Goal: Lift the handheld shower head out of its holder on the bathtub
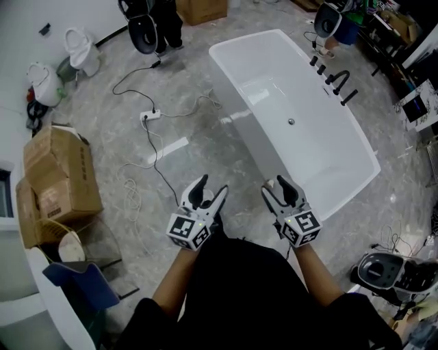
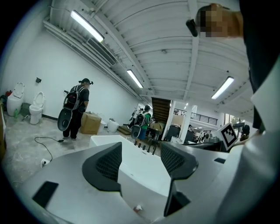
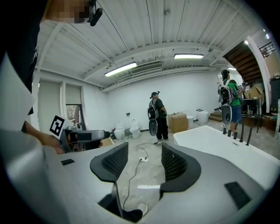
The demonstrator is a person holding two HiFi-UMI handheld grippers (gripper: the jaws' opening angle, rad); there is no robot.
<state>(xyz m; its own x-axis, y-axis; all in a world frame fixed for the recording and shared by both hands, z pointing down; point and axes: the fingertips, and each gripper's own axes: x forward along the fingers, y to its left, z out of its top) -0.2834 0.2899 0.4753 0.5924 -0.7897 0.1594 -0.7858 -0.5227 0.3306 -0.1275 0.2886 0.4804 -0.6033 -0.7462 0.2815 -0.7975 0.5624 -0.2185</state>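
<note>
A white freestanding bathtub [image 1: 301, 130] stands ahead and to the right. Black fittings line its far right rim: knobs, a curved spout [image 1: 339, 77] and a slim black handheld shower head [image 1: 348, 97] in its holder. My left gripper [image 1: 211, 188] and right gripper [image 1: 276, 184] are held side by side in front of the tub's near end, both open and empty, far from the fittings. The left gripper view shows its gripper [image 2: 141, 159] facing the tub [image 2: 131, 151], with the fittings [image 2: 146, 146] small in the distance. My right gripper [image 3: 144, 162] points at the floor beside the tub [image 3: 218, 140].
Cables and a power strip [image 1: 152, 115] lie on the floor left of the tub. Cardboard boxes [image 1: 58, 178] and toilets [image 1: 82, 48] stand at the left. A person with a backpack [image 1: 147, 27] is at the back, another [image 1: 328, 20] beyond the tub. A grey machine [image 1: 383, 273] sits lower right.
</note>
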